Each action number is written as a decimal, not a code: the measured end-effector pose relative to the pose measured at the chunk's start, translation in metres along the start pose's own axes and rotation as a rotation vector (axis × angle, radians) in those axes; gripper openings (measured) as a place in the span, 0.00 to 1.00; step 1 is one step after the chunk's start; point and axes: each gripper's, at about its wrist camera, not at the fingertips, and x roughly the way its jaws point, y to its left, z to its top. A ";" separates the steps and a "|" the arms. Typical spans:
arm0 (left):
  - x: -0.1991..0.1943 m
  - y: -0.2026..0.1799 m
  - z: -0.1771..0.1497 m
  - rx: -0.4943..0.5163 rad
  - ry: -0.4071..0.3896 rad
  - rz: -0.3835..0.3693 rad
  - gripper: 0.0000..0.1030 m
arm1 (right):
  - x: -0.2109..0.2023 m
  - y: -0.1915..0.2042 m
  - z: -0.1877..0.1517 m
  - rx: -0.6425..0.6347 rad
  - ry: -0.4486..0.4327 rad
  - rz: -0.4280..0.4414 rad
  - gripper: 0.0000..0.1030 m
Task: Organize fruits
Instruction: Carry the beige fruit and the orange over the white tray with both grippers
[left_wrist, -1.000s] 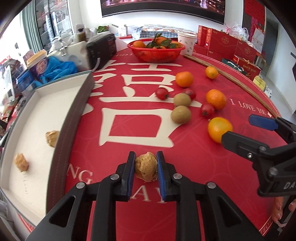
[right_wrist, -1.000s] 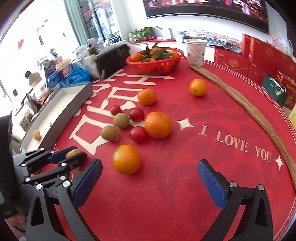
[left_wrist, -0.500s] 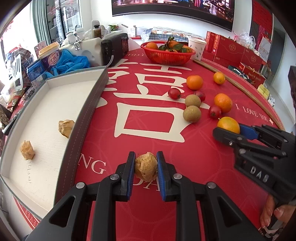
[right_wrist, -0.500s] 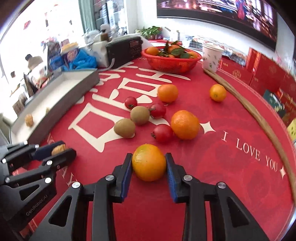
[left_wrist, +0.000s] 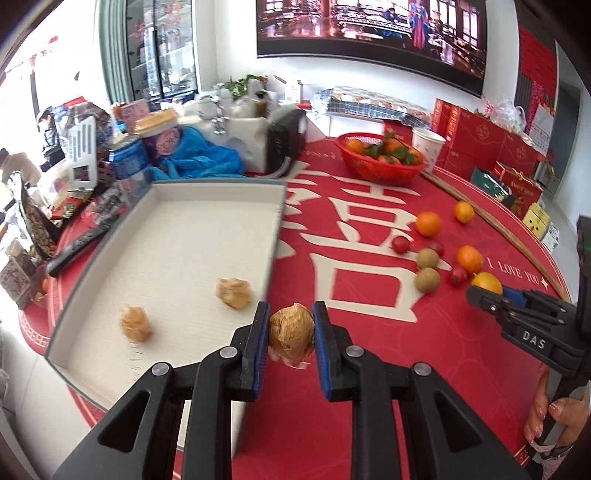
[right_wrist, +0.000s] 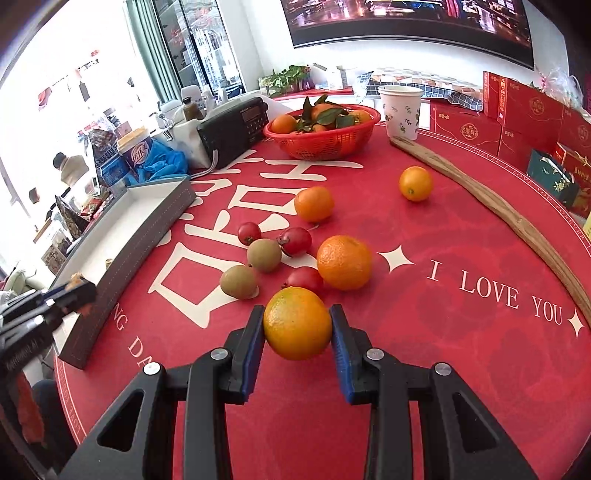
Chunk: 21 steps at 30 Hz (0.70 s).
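My left gripper (left_wrist: 291, 334) is shut on a brown walnut (left_wrist: 291, 332), held above the red tablecloth beside the right wall of a white tray (left_wrist: 173, 236). Two walnuts (left_wrist: 233, 292) (left_wrist: 135, 324) lie in the tray. My right gripper (right_wrist: 297, 325) is shut on an orange (right_wrist: 297, 323), lifted a little off the table. Behind it lie three more oranges (right_wrist: 344, 262), two kiwis (right_wrist: 238, 281) and three small red fruits (right_wrist: 295, 240). The right gripper also shows in the left wrist view (left_wrist: 484, 291).
A red basket (right_wrist: 322, 133) of tangerines stands at the back, a paper cup (right_wrist: 400, 110) to its right and a black radio (right_wrist: 236, 127) to its left. A long wooden strip (right_wrist: 491, 214) lies along the right. Red gift boxes (right_wrist: 532, 110) stand beyond the table.
My left gripper has lifted the walnut and moved left toward the tray. My right gripper closed on the orange and has raised it slightly.
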 end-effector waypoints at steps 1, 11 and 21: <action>-0.002 0.008 0.002 -0.010 -0.009 0.013 0.24 | -0.001 0.003 0.001 -0.003 -0.001 -0.007 0.35; -0.001 0.067 0.003 -0.079 -0.032 0.078 0.24 | -0.001 0.062 0.027 -0.098 -0.004 0.034 0.35; 0.008 0.107 -0.004 -0.137 -0.014 0.084 0.24 | 0.020 0.145 0.056 -0.216 0.028 0.121 0.35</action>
